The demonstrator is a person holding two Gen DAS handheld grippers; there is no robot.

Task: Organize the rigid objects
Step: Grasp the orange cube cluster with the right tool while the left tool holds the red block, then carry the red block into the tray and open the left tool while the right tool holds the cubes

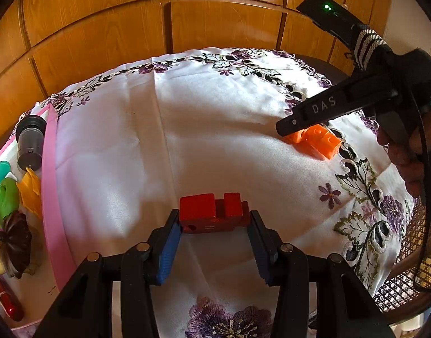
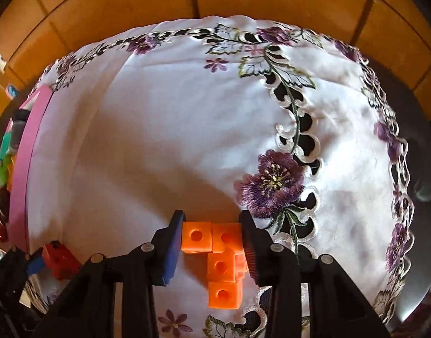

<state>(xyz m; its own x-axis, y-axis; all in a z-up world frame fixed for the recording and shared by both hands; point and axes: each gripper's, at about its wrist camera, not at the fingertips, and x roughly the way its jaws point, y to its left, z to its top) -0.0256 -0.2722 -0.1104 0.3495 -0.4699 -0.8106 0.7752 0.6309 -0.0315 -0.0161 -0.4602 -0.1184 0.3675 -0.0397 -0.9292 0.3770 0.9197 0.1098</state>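
The left tongs (image 1: 215, 225) are clamped on a red block (image 1: 212, 211), one pad against each end of it, held just over the white flowered cloth (image 1: 215, 140) that covers the counter. The block looks like a couple of chunky pieces joined together, with a small hole on the near face.

Over on the right, the right tongs (image 2: 212, 239) sit around an orange block (image 2: 223, 253), a run of cubes with round holes that bends into an L shape. The pads look to be touching its top pair of cubes on both sides, so they appear clamped on it; it lies on the cloth beside the purple embroidered flower (image 2: 271, 183). In the left wrist view the same orange piece shows under the tip of the right tongs, with a hand (image 1: 406, 152) on the handle.

Along the left edge of the counter there's a pink tray (image 1: 50, 197) with stuff in it: a dark cylinder (image 1: 29, 140), something green (image 1: 7, 197), a yellow-orange piece (image 1: 31, 194), a dark flower-shaped thing (image 1: 17, 242) and a red tube (image 1: 7, 298). Behind everything are wooden panels (image 1: 102, 28).
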